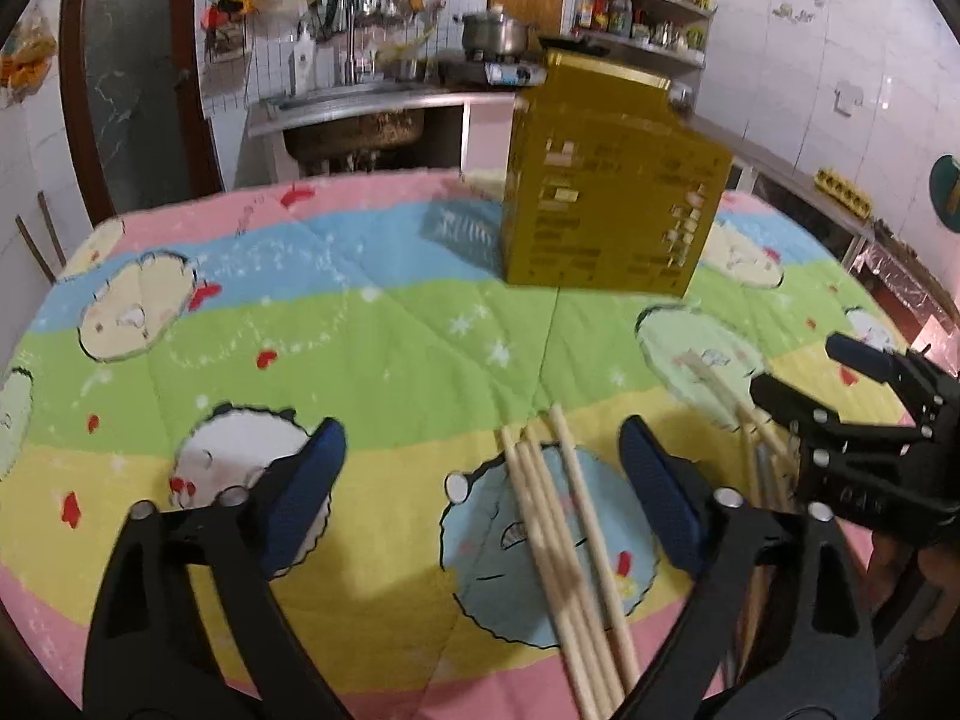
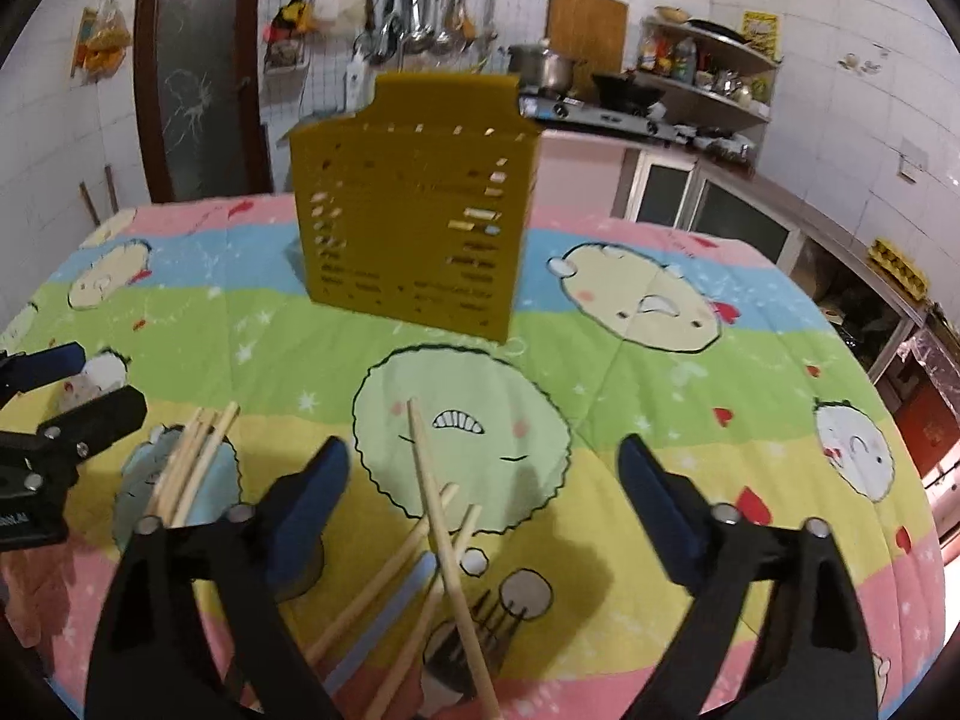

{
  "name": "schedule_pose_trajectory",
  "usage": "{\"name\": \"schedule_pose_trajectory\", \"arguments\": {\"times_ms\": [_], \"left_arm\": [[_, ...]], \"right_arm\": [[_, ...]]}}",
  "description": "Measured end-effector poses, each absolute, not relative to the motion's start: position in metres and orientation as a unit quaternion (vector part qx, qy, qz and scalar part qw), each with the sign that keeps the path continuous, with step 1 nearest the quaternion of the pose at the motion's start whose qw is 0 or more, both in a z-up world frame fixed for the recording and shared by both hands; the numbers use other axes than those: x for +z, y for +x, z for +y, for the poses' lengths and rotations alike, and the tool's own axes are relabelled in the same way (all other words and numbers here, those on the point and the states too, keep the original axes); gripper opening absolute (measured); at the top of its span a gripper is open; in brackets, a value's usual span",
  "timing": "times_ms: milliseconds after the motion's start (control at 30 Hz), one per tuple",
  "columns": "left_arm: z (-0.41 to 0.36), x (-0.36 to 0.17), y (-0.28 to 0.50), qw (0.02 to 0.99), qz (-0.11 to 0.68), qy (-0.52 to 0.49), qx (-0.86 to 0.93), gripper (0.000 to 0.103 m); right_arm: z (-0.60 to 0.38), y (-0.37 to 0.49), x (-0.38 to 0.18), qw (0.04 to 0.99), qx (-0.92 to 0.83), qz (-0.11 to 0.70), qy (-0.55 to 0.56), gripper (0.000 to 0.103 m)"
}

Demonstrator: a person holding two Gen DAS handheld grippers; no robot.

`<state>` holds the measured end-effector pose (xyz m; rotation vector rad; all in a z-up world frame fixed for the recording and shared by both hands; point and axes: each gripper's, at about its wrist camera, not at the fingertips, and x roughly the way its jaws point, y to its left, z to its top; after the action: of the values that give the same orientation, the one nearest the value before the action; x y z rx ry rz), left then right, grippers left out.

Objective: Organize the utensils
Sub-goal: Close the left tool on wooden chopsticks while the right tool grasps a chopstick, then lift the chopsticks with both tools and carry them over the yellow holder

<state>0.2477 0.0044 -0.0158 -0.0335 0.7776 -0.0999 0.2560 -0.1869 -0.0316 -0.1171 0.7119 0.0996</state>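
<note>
A gold slotted utensil holder (image 1: 612, 192) stands upright on the cartoon-print cloth (image 1: 360, 330); it also shows in the right wrist view (image 2: 414, 204). Several wooden chopsticks (image 1: 564, 540) lie between my left gripper's (image 1: 483, 474) open blue-padded fingers. My right gripper (image 2: 483, 480) is open above a second pile of chopsticks (image 2: 432, 516), a fork (image 2: 474, 630) and a pale blue handle (image 2: 390, 612). The right gripper (image 1: 804, 372) shows at the right of the left wrist view. The left gripper (image 2: 78, 384) shows at the left of the right wrist view, beside the first chopstick bundle (image 2: 192, 462).
The table's front edge runs along the pink band of cloth (image 2: 600, 678). Behind the table are a sink counter (image 1: 360, 102), a gas stove with a pot (image 2: 558, 90) and wall shelves (image 2: 708, 78). A door (image 2: 192, 72) stands at the back left.
</note>
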Motion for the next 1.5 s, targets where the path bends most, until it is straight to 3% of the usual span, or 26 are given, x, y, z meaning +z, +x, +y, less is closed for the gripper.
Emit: {"name": "schedule_pose_trajectory", "arguments": {"times_ms": [133,267,400,633,800,967,1133,1300,1333,1500], "left_arm": [[0.008,-0.03,0.255,0.913,0.405,-0.02,-0.047,0.07],[0.008,-0.039,0.257,0.908,0.417,-0.017,-0.043,0.064],[0.01,-0.047,0.26,0.899,0.434,-0.022,-0.047,0.056],[0.01,-0.048,0.26,0.899,0.435,-0.019,-0.044,0.055],[0.005,-0.048,0.262,0.899,0.435,-0.014,-0.047,0.053],[-0.003,-0.049,0.263,0.897,0.439,-0.003,-0.056,0.041],[-0.009,-0.047,0.267,0.887,0.454,-0.004,-0.077,0.016],[-0.012,-0.048,0.269,0.879,0.469,-0.007,-0.081,0.011],[-0.012,-0.048,0.27,0.878,0.472,-0.01,-0.085,0.006],[-0.015,-0.048,0.277,0.871,0.482,-0.014,-0.091,0.006]], "right_arm": [[-0.183,0.267,-0.042,0.926,0.053,0.368,-0.06,0.075],[-0.182,0.274,-0.051,0.92,0.05,0.383,-0.062,0.074],[-0.186,0.278,-0.056,0.915,0.05,0.396,-0.055,0.063],[-0.191,0.282,-0.058,0.912,0.046,0.406,-0.042,0.049],[-0.193,0.285,-0.059,0.909,0.041,0.412,-0.035,0.047],[-0.194,0.287,-0.059,0.907,0.038,0.418,-0.038,0.046],[-0.19,0.295,-0.057,0.902,0.04,0.428,-0.045,0.037],[-0.186,0.302,-0.058,0.897,0.045,0.437,-0.05,0.032],[-0.186,0.304,-0.058,0.896,0.045,0.438,-0.051,0.03],[-0.185,0.305,-0.057,0.896,0.046,0.439,-0.046,0.011]]}}
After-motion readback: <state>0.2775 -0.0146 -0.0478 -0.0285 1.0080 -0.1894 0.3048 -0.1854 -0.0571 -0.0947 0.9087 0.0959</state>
